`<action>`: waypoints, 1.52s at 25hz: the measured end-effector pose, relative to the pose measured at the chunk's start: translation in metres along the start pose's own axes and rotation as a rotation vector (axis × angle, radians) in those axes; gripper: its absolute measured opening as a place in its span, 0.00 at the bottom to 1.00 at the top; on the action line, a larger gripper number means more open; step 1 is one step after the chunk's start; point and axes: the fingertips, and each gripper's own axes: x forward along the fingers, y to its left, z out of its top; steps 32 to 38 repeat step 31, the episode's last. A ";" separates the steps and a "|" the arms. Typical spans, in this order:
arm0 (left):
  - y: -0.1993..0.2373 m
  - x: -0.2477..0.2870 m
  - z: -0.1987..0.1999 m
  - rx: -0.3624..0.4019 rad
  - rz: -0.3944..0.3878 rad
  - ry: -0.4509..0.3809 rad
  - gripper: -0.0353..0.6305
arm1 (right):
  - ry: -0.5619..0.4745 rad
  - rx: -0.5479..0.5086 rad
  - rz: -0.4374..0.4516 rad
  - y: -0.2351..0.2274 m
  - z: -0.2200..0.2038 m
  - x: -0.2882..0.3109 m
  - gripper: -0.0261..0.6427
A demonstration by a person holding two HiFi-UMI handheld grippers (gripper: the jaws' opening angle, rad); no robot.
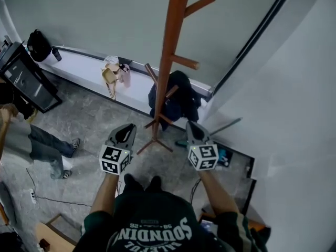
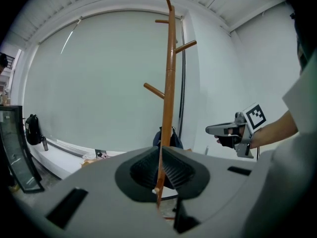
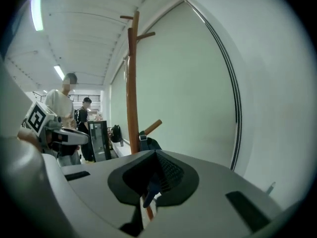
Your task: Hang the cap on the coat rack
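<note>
The wooden coat rack stands straight ahead of me, its pole rising between both grippers. A dark blue cap hangs on a low peg of the rack; its strap and buckle show beside the pole. My left gripper is left of the rack's feet and my right gripper is right of them, both level and pointing forward. Both are shut with nothing between the jaws, as the left gripper view and the right gripper view also show. Neither gripper touches the rack or the cap.
A white ledge runs along the far wall, with tan and pink things and a black backpack on it. A black cabinet stands at left. A person stands beside it. A wall rises close on my right.
</note>
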 end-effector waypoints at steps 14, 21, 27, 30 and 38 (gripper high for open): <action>-0.017 0.016 0.009 0.013 -0.044 -0.010 0.09 | -0.083 -0.013 0.005 0.010 0.032 -0.014 0.03; -0.019 0.017 0.008 0.014 -0.053 -0.007 0.09 | -0.079 -0.010 -0.001 0.007 0.025 -0.015 0.03; -0.020 0.015 0.007 0.011 -0.058 -0.004 0.09 | -0.078 -0.013 -0.002 0.010 0.026 -0.017 0.03; -0.021 0.015 0.006 0.010 -0.059 -0.004 0.09 | -0.078 -0.022 0.001 0.011 0.027 -0.017 0.03; -0.021 0.014 0.006 0.009 -0.060 -0.004 0.09 | -0.077 -0.024 0.002 0.011 0.027 -0.018 0.03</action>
